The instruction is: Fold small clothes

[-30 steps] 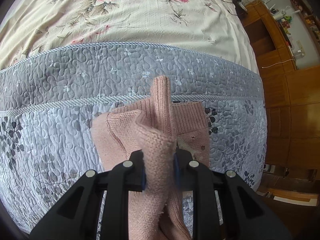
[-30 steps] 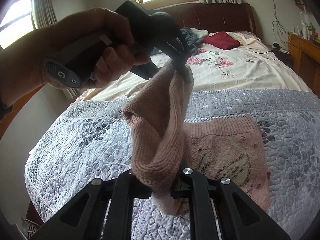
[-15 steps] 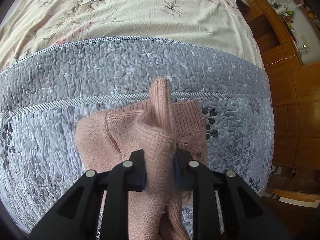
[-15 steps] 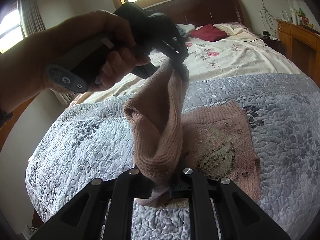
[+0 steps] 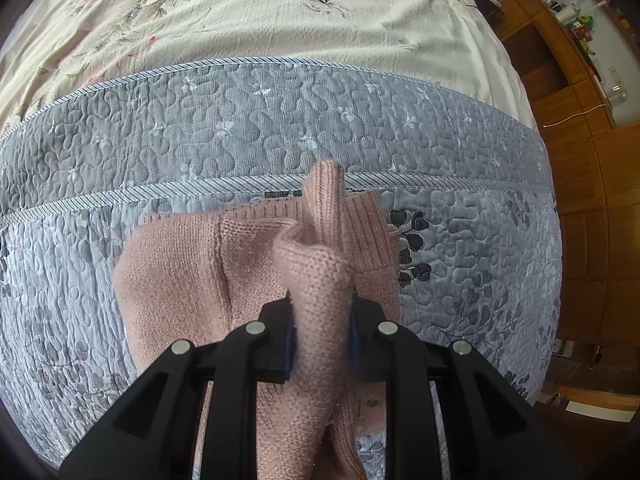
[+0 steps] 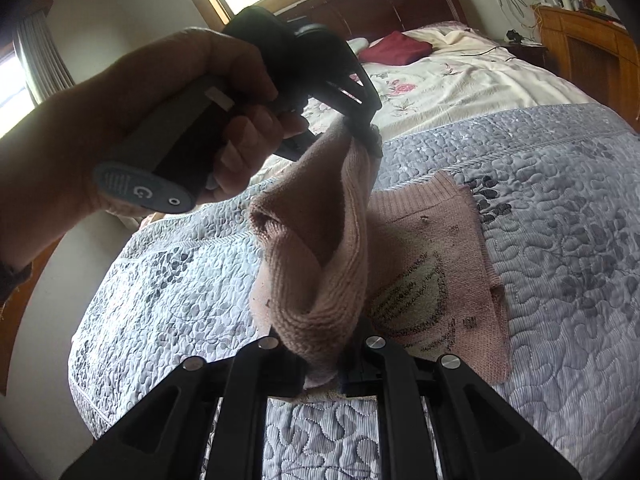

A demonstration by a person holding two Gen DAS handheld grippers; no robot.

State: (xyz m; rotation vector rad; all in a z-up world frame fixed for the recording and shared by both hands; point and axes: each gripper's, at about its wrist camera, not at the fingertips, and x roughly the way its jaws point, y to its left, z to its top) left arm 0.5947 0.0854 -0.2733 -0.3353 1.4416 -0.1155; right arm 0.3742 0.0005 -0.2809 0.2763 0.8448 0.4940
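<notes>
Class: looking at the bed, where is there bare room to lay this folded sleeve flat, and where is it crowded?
Bare grey quilt lies right of the pink sweater, and more between its ribbed hem and the floral sheet. It is crowded at the lifted sleeve, which both grippers clamp.

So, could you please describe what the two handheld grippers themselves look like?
Both are matte black plastic with angular, cut-out fingers and round silver screws. The left gripper has blue pads; seen from the right gripper, its grey handle carries a white label and a "G" end cap.

A gray quilt (image 5: 240, 120) covers the near end of the bed. A flowery cream sheet (image 5: 260, 12) lies past it. A red cloth (image 6: 394, 47) sits by the dark headboard (image 6: 400, 4).
</notes>
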